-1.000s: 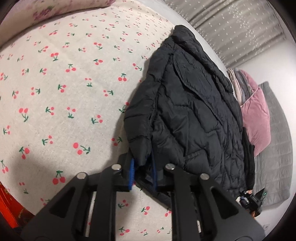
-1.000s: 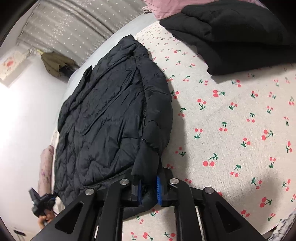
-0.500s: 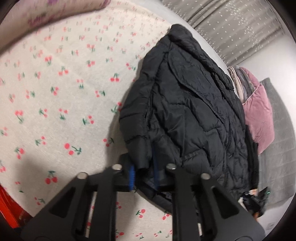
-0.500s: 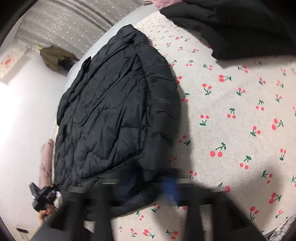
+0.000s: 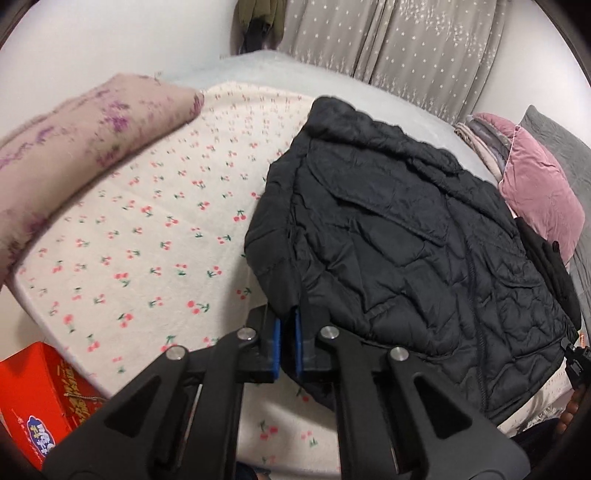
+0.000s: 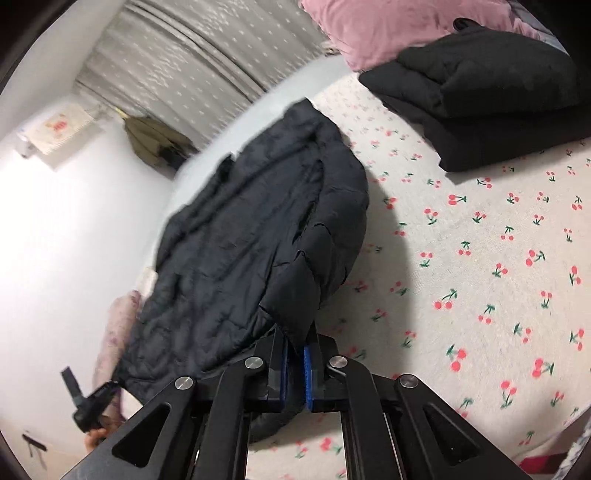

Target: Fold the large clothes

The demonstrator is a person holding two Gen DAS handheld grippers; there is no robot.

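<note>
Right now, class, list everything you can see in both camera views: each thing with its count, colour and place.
Quilted puffer jacket: one, black, spread on the bed, near edge pinched by both tools.
Cherry-print bedsheet: one, cream with red cherries, under the jacket.
Folded garment: one, black, far corner of the sheet.
Velvet cushion: one, pink, beside the jacket.
Floral blanket: one, beige-purple, sheet's edge.
Cardboard box: one, red, beside the bed.
Star-print curtain: grey, behind.
Left tool: shut on jacket.
Right tool: shut on jacket.

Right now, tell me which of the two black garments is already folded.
The black garment by the pink pillow is folded into a thick stack. The quilted black jacket lies spread out, its near corners pinched in both grippers' fingers.
</note>
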